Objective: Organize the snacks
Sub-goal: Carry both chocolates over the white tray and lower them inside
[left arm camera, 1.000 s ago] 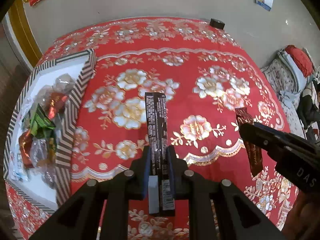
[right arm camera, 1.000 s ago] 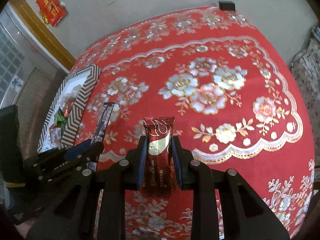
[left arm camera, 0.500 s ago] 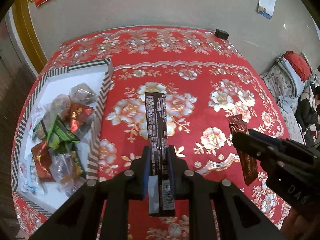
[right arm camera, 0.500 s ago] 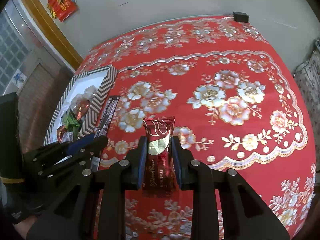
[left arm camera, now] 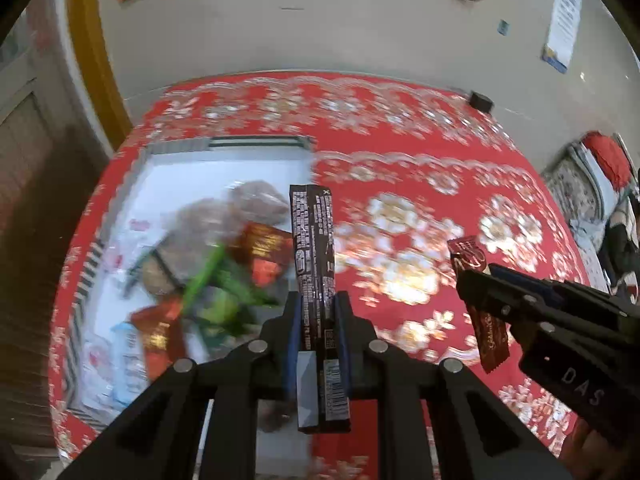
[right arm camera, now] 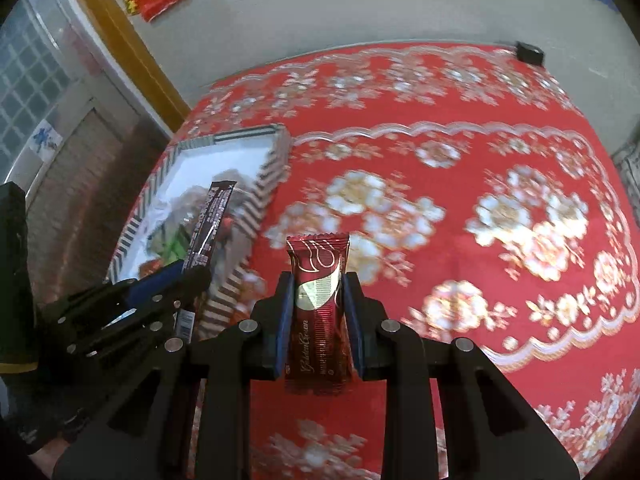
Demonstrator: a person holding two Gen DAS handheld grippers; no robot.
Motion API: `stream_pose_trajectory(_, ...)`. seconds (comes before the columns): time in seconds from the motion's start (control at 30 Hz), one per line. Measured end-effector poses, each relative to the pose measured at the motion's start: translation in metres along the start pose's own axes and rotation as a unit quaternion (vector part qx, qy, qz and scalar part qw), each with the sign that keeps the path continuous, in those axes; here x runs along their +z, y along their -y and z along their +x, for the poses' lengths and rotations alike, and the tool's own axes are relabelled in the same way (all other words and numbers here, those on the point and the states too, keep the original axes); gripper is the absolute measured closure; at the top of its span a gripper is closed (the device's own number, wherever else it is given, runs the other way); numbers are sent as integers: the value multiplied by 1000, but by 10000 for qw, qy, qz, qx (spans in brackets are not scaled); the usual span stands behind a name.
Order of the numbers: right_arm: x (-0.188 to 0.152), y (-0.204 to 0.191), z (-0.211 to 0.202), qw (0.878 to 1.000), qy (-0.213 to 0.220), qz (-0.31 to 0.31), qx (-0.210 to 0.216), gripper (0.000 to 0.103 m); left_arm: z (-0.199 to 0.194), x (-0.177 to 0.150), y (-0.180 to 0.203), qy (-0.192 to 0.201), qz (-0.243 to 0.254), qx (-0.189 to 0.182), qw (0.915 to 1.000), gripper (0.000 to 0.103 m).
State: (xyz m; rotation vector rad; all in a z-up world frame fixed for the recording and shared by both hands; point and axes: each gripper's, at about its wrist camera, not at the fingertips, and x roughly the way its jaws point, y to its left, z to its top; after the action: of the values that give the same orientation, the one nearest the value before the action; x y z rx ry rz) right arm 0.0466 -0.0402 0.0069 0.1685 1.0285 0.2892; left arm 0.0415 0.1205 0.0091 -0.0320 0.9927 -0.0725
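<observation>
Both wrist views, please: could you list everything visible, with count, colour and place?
Long dark brown snack bar wrapper: one, brown-black, clamped in the left gripper, over the tray's edge.
Glossy red snack wrapper: one, red with gold, clamped in the right gripper, above the cloth.
Striped-rim white tray: one, black-and-white rim, table's left side.
Loose wrapped snacks: several, green, red, clear; blurred, in the tray.
Floral tablecloth: one, red with gold-white flowers.
Small black block: one, far table edge.
Left gripper: black, shut.
Right gripper: black, shut.
</observation>
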Motion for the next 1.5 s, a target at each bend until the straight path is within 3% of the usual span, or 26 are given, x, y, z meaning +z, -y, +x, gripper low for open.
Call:
stream_pose_trajectory(0.23,23,-53,19,9994,55,-327,89,79,4,5,-52,17,-285,191,9994,85)
stream_pose_trajectory(0.6,47,-113,56,9973,-51,-731,73,80,20,5,-94,-139,-472,234,9985,85)
stream_pose_trajectory(1.5,60,-135,92,9961,-344,-803,-127,80,38,6,-108,-340,-520,76,9980,85)
